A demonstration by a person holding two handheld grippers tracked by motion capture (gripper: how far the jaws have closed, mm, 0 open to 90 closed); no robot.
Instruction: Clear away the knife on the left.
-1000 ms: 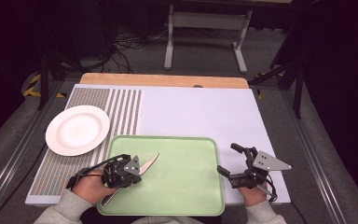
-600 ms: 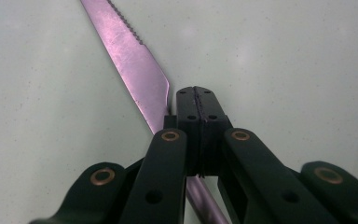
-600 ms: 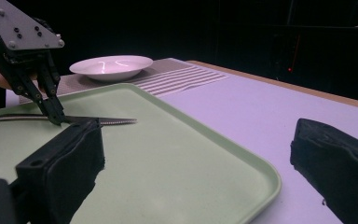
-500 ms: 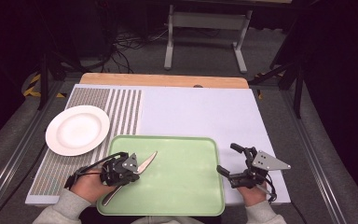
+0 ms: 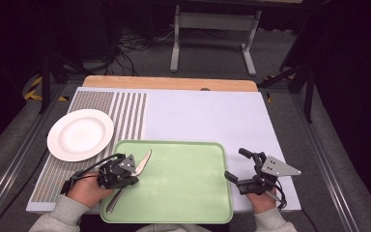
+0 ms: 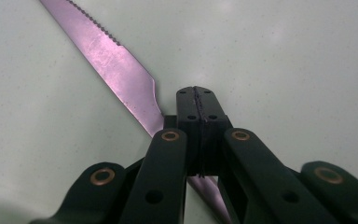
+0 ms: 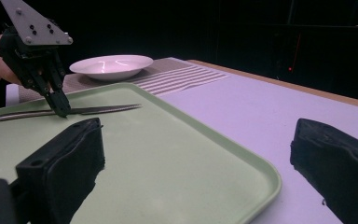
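A metal table knife lies flat on the green tray, near its left side, with the serrated blade pointing away and to the right. My left gripper is shut, jaws pressed together. Its tips rest on the knife where blade meets handle, and the knife crosses under them, not between them. The right gripper view shows those tips touching the knife. My right gripper stands open at the tray's right edge, and between its jaws is only the tray's rim.
A white plate sits on the striped placemat to the left of and beyond the tray. Bare lilac tabletop stretches beyond the tray to a wooden strip at the far edge. Metal stand legs stand behind the table.
My left gripper has shifted slightly to the left, and the knife's blade has swung to point farther away. The right gripper has stayed in place.
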